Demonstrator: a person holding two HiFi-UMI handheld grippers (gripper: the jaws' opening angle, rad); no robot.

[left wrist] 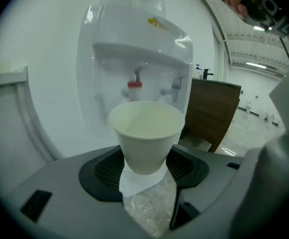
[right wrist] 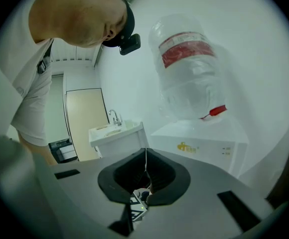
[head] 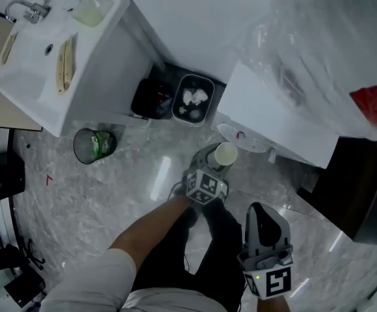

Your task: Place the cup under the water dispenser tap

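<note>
A white paper cup stands upright between the jaws of my left gripper, which is shut on its lower half. In the head view the cup and left gripper hang low in front of the white water dispenser, near its round drip tray. Beyond the cup, the dispenser's red tap and blue tap are straight ahead and higher up. My right gripper hangs lower right, shut and empty; its pads meet in a thin line.
A large water bottle tops the dispenser. A white sink stands far left, with a dark bin and a black bag beside it. A glass bin sits on the marble floor. A brown cabinet flanks the dispenser.
</note>
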